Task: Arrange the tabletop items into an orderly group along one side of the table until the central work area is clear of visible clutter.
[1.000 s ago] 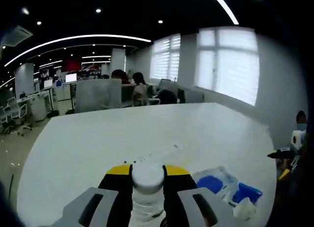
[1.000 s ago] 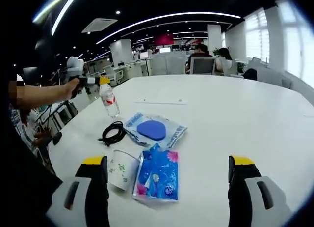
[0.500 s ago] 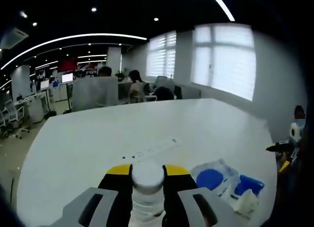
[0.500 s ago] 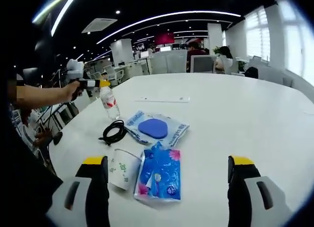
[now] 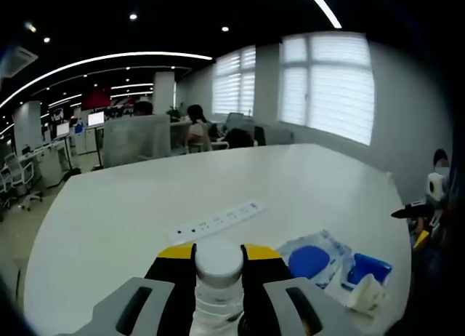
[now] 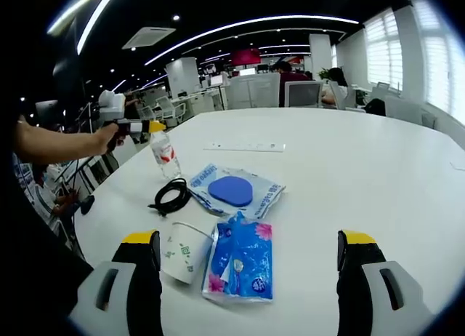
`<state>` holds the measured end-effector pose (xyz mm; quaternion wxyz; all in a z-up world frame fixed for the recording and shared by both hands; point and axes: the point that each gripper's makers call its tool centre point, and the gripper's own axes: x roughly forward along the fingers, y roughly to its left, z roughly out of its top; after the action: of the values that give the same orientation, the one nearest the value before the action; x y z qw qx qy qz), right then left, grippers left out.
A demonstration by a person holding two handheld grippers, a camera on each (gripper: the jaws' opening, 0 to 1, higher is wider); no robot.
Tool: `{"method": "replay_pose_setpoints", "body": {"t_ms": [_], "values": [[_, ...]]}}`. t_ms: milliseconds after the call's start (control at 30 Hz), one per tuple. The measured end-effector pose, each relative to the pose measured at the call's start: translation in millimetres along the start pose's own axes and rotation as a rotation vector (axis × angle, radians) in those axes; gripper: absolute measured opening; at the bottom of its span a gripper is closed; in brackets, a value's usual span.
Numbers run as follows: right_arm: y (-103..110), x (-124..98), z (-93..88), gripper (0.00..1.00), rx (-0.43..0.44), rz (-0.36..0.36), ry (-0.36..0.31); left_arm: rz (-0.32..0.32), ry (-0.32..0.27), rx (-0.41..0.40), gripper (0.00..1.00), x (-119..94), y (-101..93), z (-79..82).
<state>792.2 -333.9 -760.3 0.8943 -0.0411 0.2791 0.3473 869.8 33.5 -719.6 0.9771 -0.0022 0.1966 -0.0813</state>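
My left gripper (image 5: 219,257) is shut on the neck of a clear water bottle (image 5: 219,267) with a white cap. In the right gripper view the same bottle (image 6: 164,155), red-labelled, hangs slightly tilted from the left gripper (image 6: 138,125) at the table's left edge. I cannot tell if its base touches the table. My right gripper (image 6: 248,241) is wide open, low over a blue tissue pack (image 6: 240,267) and a paper cup (image 6: 182,252) lying on its side. Beyond them lie a bagged blue pad (image 6: 236,191) and a coiled black cable (image 6: 171,197).
A white power strip (image 6: 243,146) lies further in on the white table (image 6: 363,169); it also lies ahead of the bottle (image 5: 218,220). The pad bag (image 5: 314,260), tissue pack (image 5: 367,268) and cup (image 5: 365,297) sit to the right. Office desks and seated people stand beyond.
The left gripper has brought the bottle a little lower and closer to the cable. The right gripper has stayed open above the tissue pack and cup.
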Motion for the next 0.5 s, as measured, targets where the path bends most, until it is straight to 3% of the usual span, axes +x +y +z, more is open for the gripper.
{"method": "replay_pose_setpoints", "body": {"t_ms": [333,500], "values": [[-1.5,0.2,-5.2,0.98,0.003,0.007,0.015,-0.017,-0.011,0.001,0.20,1.4,-2.0,-2.1],[-2.6,-0.9,-8.0,0.98,0.007,0.006,0.022,-0.014,-0.030,0.046,0.21,2.1,-3.2,-2.2]]}}
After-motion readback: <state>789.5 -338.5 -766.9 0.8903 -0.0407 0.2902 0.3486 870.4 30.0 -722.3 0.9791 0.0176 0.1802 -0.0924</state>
